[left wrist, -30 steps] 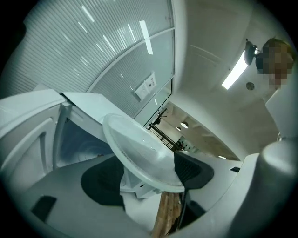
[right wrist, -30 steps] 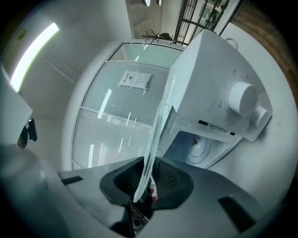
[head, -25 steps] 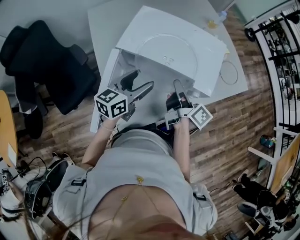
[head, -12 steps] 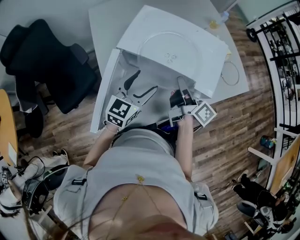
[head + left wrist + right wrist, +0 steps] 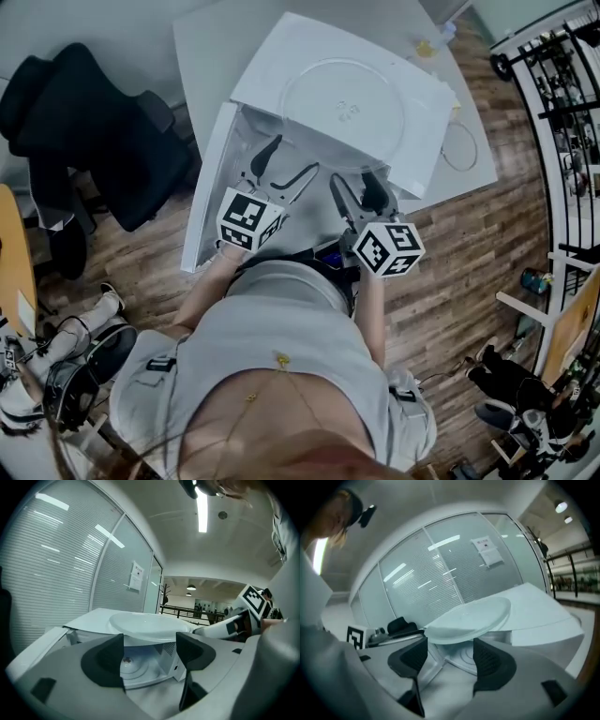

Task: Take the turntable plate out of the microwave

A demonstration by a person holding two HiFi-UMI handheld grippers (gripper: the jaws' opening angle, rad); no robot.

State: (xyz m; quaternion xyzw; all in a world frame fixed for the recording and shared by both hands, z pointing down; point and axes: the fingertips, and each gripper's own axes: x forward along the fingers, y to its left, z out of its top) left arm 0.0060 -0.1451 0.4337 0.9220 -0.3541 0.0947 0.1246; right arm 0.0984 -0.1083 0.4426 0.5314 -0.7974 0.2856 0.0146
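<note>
Turntable plate (image 5: 345, 108) on microwave (image 5: 277, 67) top, ahead of both grippers.
Right gripper (image 5: 356, 184) jaws have just been opening from near-shut, now wide and empty; left gripper (image 5: 292, 157) open, empty.

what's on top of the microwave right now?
The glass turntable plate lies flat on the roof of the microwave; nothing else shows there. In the head view that roof covers most of the cavity below.

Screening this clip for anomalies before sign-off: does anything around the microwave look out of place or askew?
Yes: the glass turntable plate lies on top of the microwave rather than inside. In both gripper views its rim seems to jut past the front edge, above the open cavity. Nothing looks spilled or broken.
</note>
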